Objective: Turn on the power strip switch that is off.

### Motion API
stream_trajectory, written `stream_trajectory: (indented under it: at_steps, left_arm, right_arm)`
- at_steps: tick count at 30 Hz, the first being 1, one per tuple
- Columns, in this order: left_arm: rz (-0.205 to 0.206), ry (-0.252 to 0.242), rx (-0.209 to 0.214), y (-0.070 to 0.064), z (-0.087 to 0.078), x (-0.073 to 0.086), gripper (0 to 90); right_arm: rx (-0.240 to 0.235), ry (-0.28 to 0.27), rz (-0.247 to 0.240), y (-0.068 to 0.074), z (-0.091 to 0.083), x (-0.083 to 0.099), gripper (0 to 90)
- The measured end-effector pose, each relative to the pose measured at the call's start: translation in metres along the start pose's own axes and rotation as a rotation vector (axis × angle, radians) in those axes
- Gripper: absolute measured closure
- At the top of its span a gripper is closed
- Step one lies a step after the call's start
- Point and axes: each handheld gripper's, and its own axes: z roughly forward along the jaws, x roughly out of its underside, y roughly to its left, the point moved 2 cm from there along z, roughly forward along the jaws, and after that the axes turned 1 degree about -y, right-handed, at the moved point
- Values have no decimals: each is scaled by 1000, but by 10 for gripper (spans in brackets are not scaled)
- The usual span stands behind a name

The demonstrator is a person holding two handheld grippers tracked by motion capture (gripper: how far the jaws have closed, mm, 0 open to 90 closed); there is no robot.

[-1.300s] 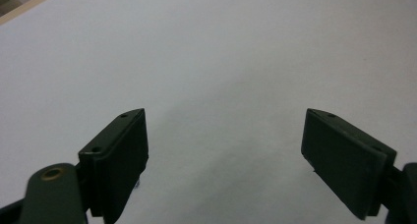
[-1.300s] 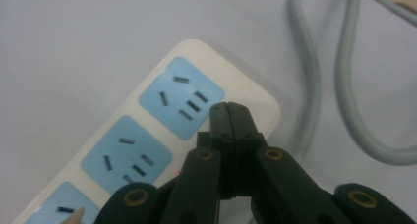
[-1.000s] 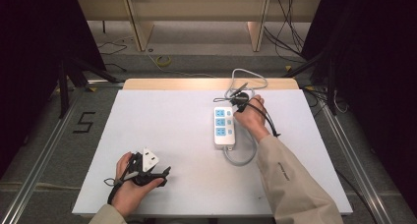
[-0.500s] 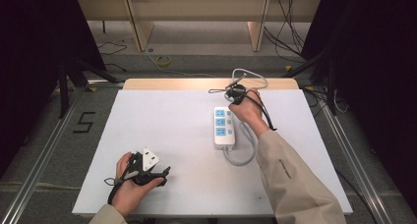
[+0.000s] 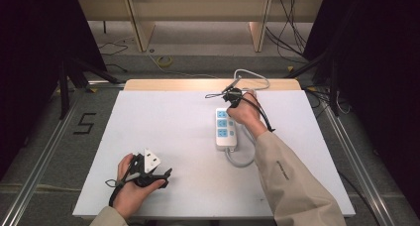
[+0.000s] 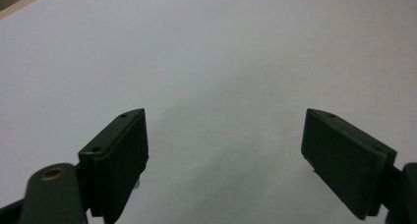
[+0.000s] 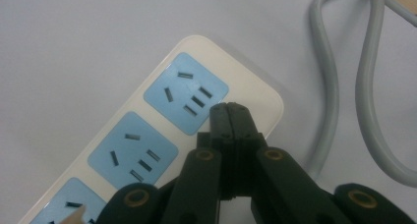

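Right claw [image 7: 231,108] clenched empty over power strip's [image 7: 157,135] end socket, probably to press it | strip lies right of table [image 5: 163,122] centre | left claw [image 6: 223,155] released, idle.

power strip [image 7: 147,135]: glossy white plastic | cable [image 7: 334,86]: smooth grey | table [image 5: 163,117]: matt white

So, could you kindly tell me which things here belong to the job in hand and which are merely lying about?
In the job:
- power strip, white with blue sockets
- its grey cable
- right gripper, jaws shut above the end socket

Lying about:
- left gripper, jaws open over the bare white table
- loose cables on the floor beyond
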Motion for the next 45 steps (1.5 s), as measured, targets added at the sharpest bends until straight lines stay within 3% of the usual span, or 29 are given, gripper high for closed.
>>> stream_trajectory:
  at_steps: [45]
  left_arm:
    - [-2,3,-2,1,0,1,178]
  right_arm:
    - [15,-59,27,-6,-2,3,900]
